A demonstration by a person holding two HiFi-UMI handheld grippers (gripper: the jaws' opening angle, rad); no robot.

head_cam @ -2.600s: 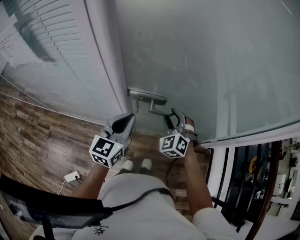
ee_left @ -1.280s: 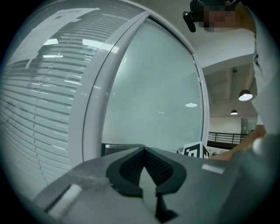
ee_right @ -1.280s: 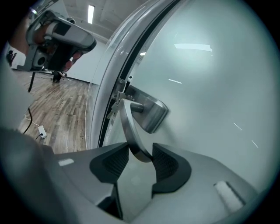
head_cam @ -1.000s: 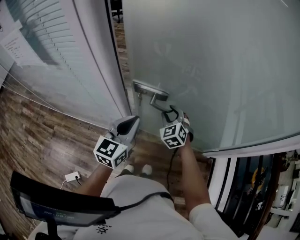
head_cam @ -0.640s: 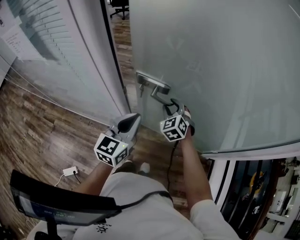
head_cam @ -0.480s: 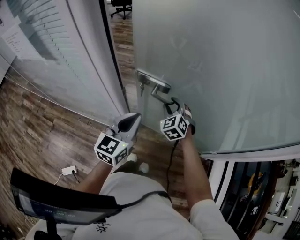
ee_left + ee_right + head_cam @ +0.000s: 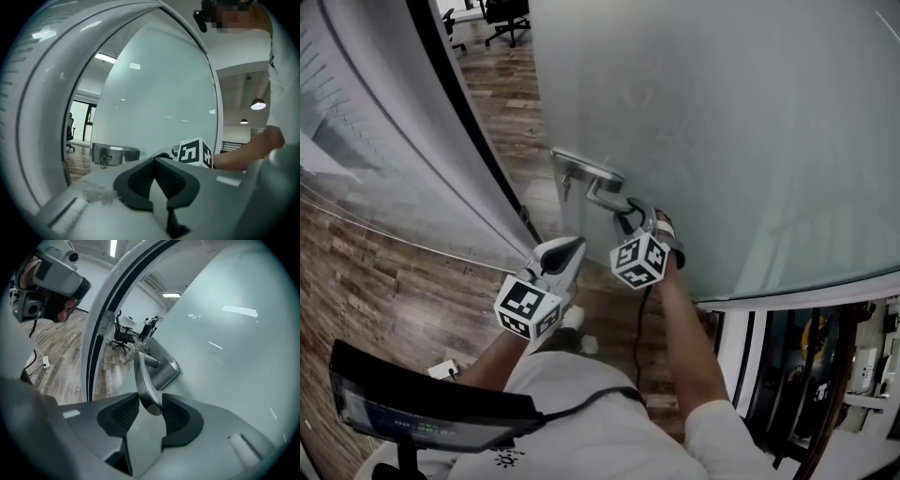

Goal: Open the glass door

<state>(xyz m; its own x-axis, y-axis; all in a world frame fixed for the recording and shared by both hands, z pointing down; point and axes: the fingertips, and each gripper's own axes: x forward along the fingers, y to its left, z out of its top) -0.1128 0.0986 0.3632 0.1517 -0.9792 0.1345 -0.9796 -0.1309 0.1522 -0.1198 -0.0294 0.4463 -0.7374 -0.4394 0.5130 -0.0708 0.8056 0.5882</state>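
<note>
My right gripper (image 7: 636, 214) is closed on the free end of the door handle (image 7: 602, 195). In the right gripper view the metal lever (image 7: 145, 385) stands between the two dark pads and touches both, with the jaws held fairly wide by its thickness.

The handle's long axis runs from the lock plate (image 7: 581, 172) at the far left to my jaws at the near right. Its free end points towards me. A key (image 7: 566, 187) hangs under the plate.

The handle sits low on the left edge of the frosted glass door (image 7: 750, 141), which fills the far right of the scene. The door stands ajar from the door frame (image 7: 459, 122) on its left. Through the gap I see wooden floor (image 7: 516, 103) and office chairs (image 7: 502, 14) far beyond.

My left gripper (image 7: 567, 248) hangs just left of the right one, apart from the door. Its jaws are together at the tips and it has hold of nothing.
</note>
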